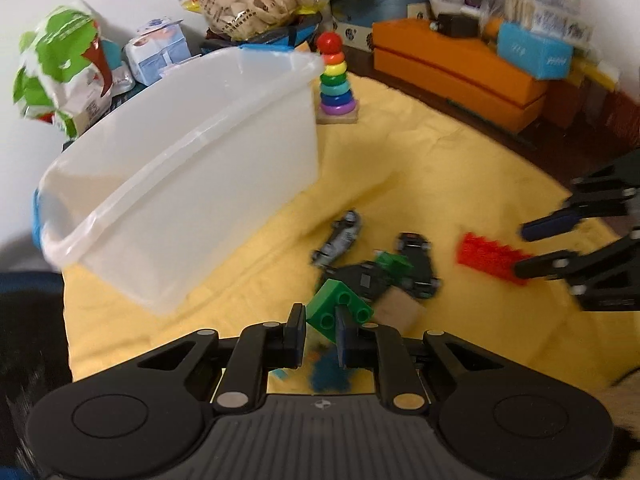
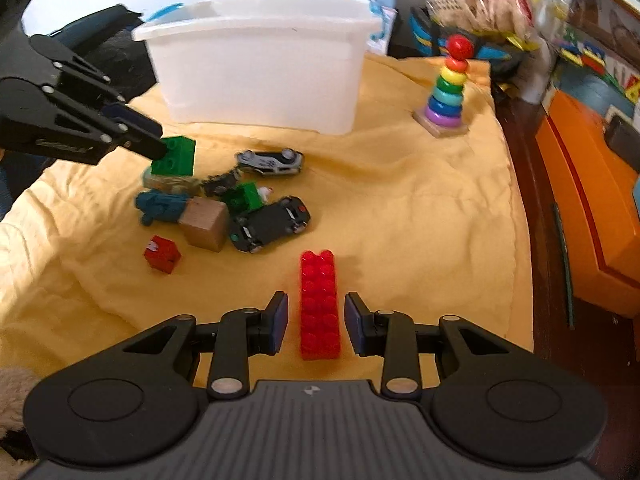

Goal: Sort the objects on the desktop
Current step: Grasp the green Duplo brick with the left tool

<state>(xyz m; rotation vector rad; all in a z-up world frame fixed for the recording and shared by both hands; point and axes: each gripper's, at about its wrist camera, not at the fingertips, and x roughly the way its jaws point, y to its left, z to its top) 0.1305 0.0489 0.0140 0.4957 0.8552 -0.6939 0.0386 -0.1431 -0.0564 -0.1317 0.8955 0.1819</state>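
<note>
So our left gripper [image 1: 318, 334] has its jaws clamped on the square green plastic brick [image 1: 338, 309], lifted just above the toy pile. The right gripper [image 2: 316, 322] sits with jaws partly apart around the long red studded brick [image 2: 319, 304] (not touching it) on the yellow cloth [image 2: 420, 216], white plastic bin [image 2: 260, 68] beyond.

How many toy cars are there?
3 toy cars: a grey one nearest the white bin, a black one beside the wooden block, another black one partly hidden.
</note>
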